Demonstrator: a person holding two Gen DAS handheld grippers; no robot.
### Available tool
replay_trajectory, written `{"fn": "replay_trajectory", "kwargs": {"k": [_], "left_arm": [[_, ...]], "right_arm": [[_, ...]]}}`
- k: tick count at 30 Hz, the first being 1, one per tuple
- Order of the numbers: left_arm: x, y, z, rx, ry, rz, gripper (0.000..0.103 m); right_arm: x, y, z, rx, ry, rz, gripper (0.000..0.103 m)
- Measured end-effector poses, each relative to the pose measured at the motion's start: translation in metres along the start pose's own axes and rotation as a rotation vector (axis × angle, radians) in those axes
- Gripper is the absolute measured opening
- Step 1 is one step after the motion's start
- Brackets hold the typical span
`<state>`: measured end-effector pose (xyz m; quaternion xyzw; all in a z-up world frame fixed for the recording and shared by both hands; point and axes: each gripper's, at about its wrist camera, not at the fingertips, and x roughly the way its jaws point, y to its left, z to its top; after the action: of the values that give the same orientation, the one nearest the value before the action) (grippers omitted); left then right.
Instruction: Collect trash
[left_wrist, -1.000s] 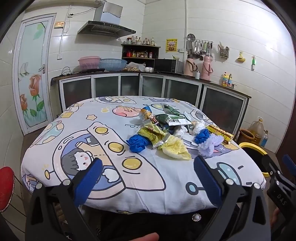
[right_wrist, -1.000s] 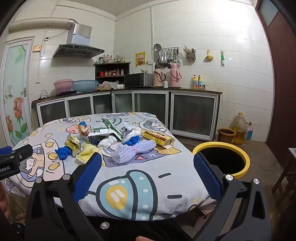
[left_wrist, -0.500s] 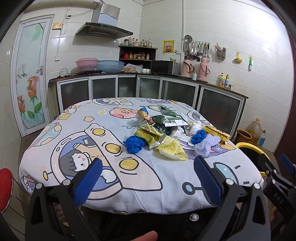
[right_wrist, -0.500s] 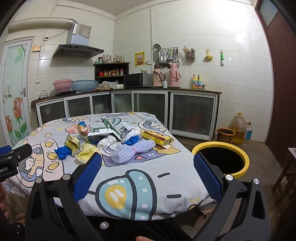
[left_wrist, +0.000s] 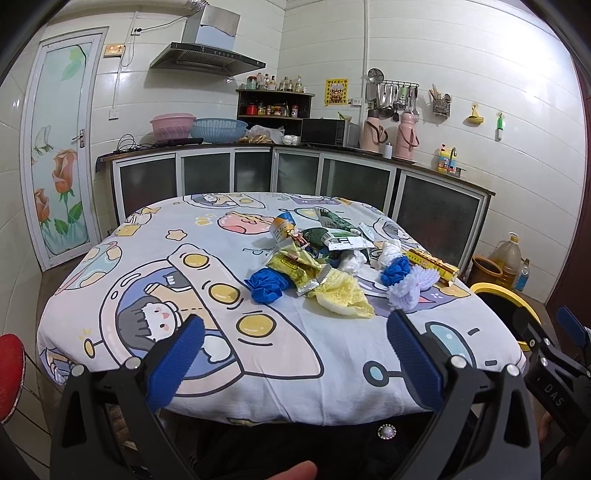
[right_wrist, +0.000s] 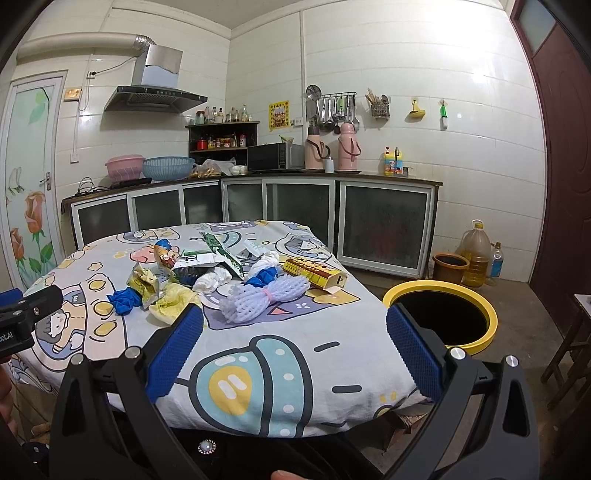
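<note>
We see a yellow-rimmed bin (right_wrist: 439, 317) on the floor at 3 o'clock of the counter (right_wrist: 258, 369); its inside is dark, and we cannot tell what it holds. On the kitchen worktop at the back, a pink basin (right_wrist: 125, 166) sits just beside a blue basket (right_wrist: 168, 168); their contents are hidden from us.

The right wrist view shows the bin's whole opening, a brown pot (right_wrist: 450, 266) and an oil jug (right_wrist: 476, 254) against the wall; the left wrist view shows only an arc of the bin's rim (left_wrist: 502, 295) at 3 o'clock, but it gives us a red round thing (left_wrist: 9, 373) at 9 o'clock, which the other view lacks. Each view catches the other tool at its edge.

The trash lies in a loose heap on the cartoon-printed cloth, toward the counter's far right from the left wrist view: a crumpled blue wad (left_wrist: 267, 286), a yellow snack wrapper (left_wrist: 295, 266), a pale yellow foam net (left_wrist: 341, 293), a white foam net (right_wrist: 262, 297), a long yellow box (right_wrist: 316, 275) and a green wrapper (right_wrist: 223, 254).

Our left tool (left_wrist: 293, 356) is spread wide and holds nothing, at the counter's near edge. Our right tool (right_wrist: 293, 352) is likewise wide open and empty.
</note>
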<state>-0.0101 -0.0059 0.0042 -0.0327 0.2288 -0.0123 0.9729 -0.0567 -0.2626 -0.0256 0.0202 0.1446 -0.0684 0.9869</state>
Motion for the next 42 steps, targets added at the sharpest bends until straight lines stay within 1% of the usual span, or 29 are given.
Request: {"fn": "replay_trajectory", "kwargs": {"k": [42], "left_arm": [[-0.0007,-0.0007,-0.0028,-0.001,0.002,-0.006,0.095]], "right_arm": [[0.0014,0.0000,-0.0004,-0.001,0.001,-0.002,0.095]]}}
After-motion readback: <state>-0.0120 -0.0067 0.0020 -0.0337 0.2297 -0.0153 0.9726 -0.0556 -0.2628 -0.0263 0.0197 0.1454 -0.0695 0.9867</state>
